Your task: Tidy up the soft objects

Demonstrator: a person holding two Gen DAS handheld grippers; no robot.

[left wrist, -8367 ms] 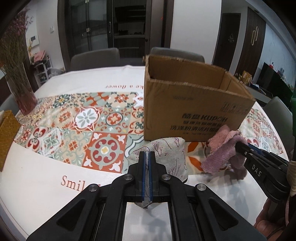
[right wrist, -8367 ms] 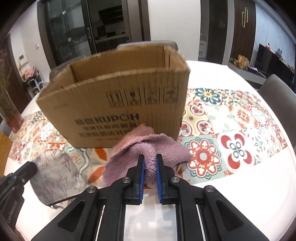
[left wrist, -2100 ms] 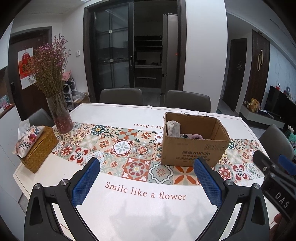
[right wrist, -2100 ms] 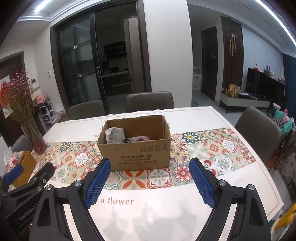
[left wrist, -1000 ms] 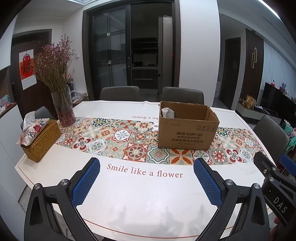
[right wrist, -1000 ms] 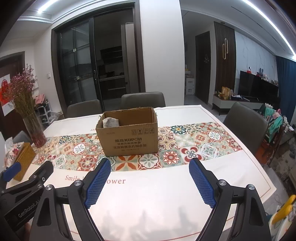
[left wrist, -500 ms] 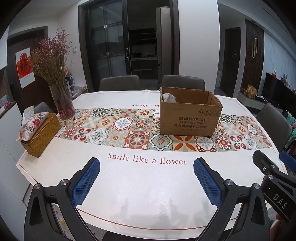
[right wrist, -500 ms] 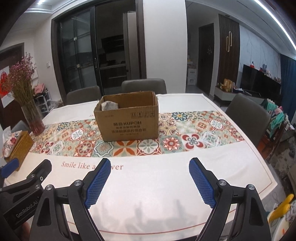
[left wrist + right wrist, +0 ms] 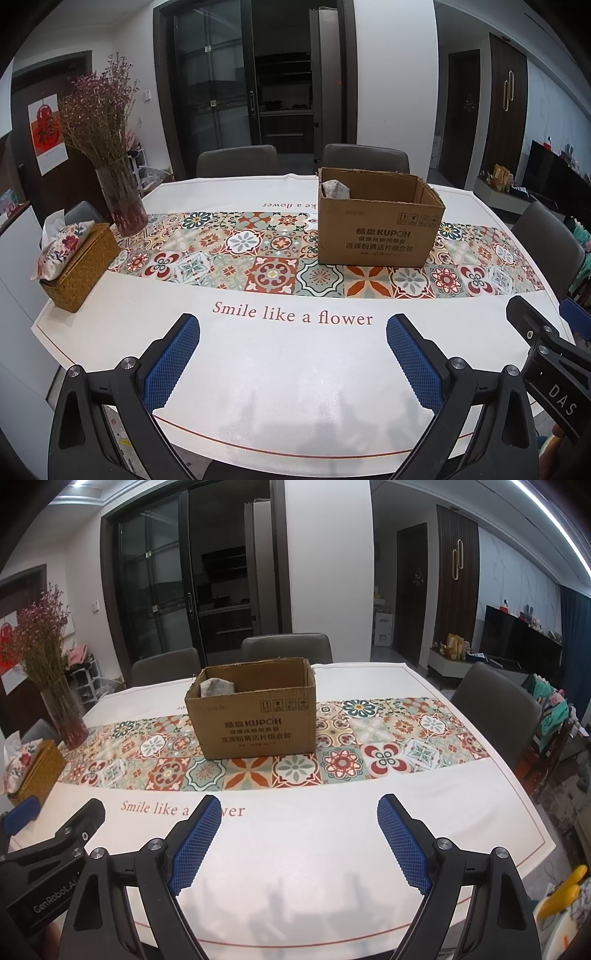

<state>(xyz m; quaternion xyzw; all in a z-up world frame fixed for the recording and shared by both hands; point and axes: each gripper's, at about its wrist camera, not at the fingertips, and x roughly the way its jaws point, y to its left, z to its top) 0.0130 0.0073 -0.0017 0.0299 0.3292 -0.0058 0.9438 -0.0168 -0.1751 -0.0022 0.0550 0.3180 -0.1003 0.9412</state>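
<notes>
A brown cardboard box (image 9: 380, 230) stands on the patterned runner in the middle of the table; it also shows in the right wrist view (image 9: 255, 720). A grey patterned cloth (image 9: 334, 189) pokes up in its back left corner, seen too in the right wrist view (image 9: 217, 687). The rest of the box's inside is hidden. My left gripper (image 9: 291, 354) is open and empty above the near table edge. My right gripper (image 9: 297, 834) is open and empty beside it, to the right.
A glass vase of dried flowers (image 9: 120, 195) and a woven tissue box (image 9: 75, 264) stand at the table's left end. Grey chairs (image 9: 365, 158) surround the table (image 9: 295, 369). The right gripper's body (image 9: 550, 362) shows at the left view's right edge.
Both grippers have let go of the cloths, opened and pulled back and down toward the near table edge. The cloths went from the table into the box.
</notes>
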